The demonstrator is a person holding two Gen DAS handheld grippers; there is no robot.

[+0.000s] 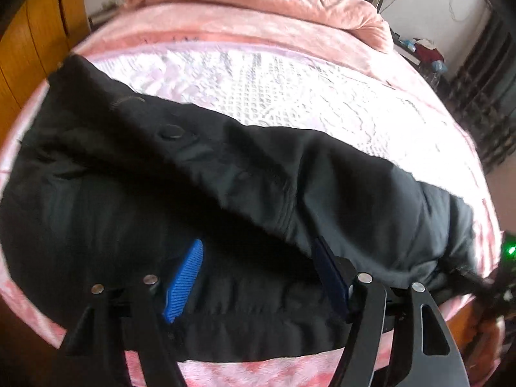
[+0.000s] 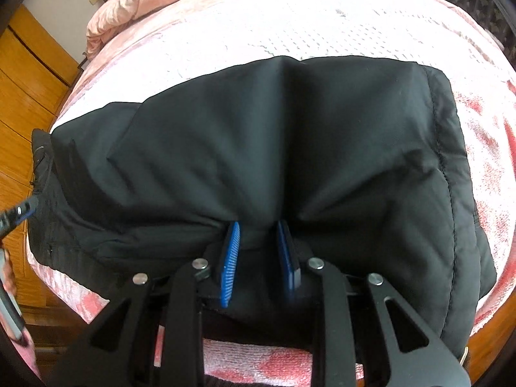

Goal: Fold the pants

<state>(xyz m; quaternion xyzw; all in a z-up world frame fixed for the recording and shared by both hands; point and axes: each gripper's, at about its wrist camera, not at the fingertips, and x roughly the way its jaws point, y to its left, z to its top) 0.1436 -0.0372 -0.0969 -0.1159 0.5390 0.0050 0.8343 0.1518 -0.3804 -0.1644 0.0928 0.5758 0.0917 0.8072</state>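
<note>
Pants lie across the bed, mid-fold. My right gripper pinches a bunch of cloth; left gripper fingers are apart, straddling the waistband. Next, I'd close left and carry the fold over.

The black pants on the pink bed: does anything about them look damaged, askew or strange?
No damage shows. The black fabric pants lie bunched and creased across the pink bed cover, puckering where the right gripper pinches them. The left gripper stands wide open around a fold, its fingertips hidden under cloth.
</note>
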